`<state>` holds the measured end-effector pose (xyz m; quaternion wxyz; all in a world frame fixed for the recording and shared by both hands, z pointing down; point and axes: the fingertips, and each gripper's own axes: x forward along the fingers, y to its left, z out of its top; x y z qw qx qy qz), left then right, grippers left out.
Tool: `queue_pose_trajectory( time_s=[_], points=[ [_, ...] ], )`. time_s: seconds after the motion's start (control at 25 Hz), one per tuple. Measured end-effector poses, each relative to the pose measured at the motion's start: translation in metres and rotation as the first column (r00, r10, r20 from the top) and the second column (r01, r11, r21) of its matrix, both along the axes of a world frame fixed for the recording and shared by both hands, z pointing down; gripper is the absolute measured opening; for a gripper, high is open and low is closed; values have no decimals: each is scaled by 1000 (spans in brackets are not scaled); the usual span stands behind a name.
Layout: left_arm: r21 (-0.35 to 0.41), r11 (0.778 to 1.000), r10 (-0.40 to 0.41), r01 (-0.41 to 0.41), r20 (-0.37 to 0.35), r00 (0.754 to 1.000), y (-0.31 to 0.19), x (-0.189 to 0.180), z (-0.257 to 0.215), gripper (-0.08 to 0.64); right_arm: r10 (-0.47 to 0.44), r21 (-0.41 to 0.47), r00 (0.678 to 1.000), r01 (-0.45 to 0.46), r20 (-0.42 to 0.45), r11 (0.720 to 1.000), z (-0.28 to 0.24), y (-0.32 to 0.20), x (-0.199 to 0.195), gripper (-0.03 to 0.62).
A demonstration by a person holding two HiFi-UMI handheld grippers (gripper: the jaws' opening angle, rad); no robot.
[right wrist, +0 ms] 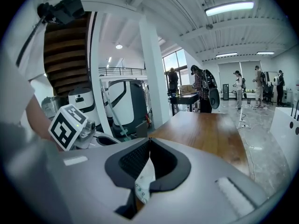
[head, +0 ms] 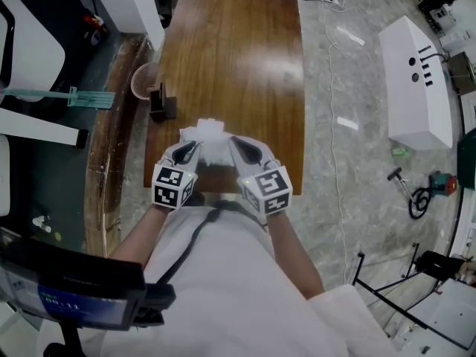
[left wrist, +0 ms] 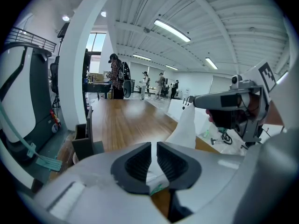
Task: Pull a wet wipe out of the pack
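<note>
Mid-pull over the tabletop's (head: 230,58) near edge: left gripper (head: 192,149) has fingers clamped on the pack (left wrist: 153,180), right gripper (head: 236,146) fingers pinched together on the wipe (left wrist: 187,125) stretched up from it, mostly out, likely not free yet.

The table (head: 238,65) stretches from the person to the far side. Over its near edge the pack (left wrist: 156,183) sits between the jaws of the left gripper (head: 195,147). The right gripper (head: 233,143) is just to its right. The wipe (head: 208,134) reaches up from the pack into the right gripper's jaws. A small box (head: 161,103) stands at the table's left edge, with a bowl (head: 143,80) just beyond it, farther left. Well to the right, a cabinet (head: 415,80) stands on the floor, and tools (head: 424,192) lie nearer.
</note>
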<state>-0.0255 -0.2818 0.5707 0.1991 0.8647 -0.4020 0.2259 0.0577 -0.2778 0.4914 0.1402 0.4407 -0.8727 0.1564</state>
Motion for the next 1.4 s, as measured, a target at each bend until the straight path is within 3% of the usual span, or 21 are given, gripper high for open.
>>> queue_pose_trajectory(
  time_s=[0.56, 1.4],
  points=[
    [96, 995, 7, 0, -70, 998, -10, 14, -49, 45, 43, 119, 998, -49, 52, 992, -47, 3, 18, 9],
    [113, 994, 13, -3, -84, 996, -19, 12, -64, 41, 102, 132, 991, -113, 87, 985, -58, 0, 32, 9]
  ],
)
